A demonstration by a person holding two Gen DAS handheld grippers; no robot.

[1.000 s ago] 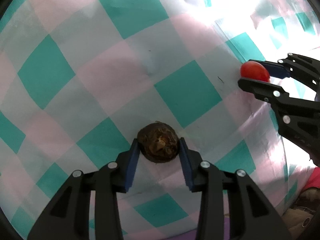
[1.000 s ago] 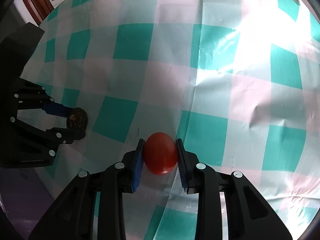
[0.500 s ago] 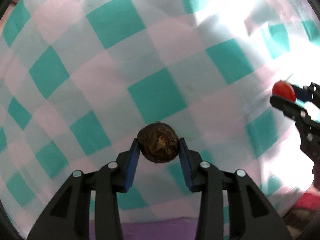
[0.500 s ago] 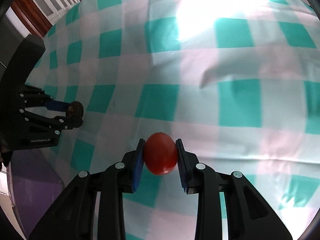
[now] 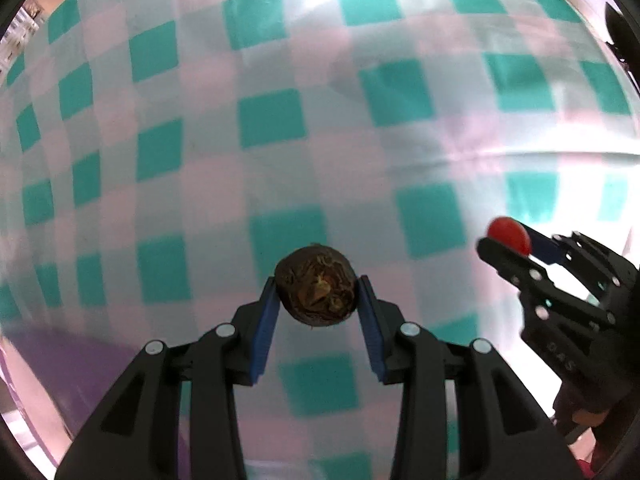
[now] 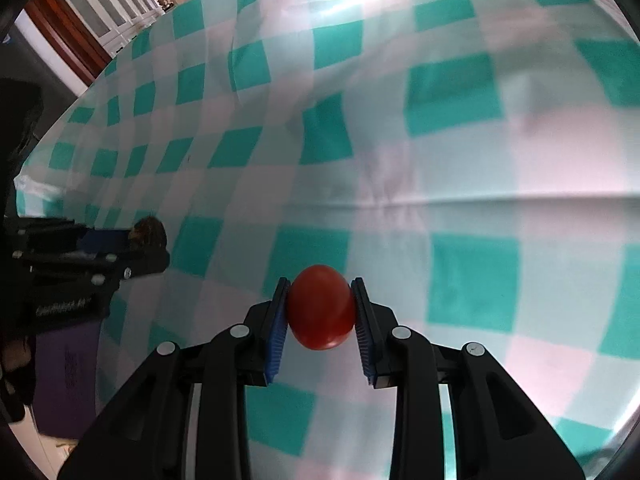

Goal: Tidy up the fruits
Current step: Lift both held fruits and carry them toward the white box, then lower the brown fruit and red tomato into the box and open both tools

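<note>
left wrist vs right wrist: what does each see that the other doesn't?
Left wrist only: the cut, wrinkled face of the brown fruit held in the left gripper.
Right wrist only: a wooden cabinet with glass doors past the table edge and a purple box below it.
Both: the checkered tablecloth, the right gripper shut on the red tomato, and both fruits lifted.
</note>
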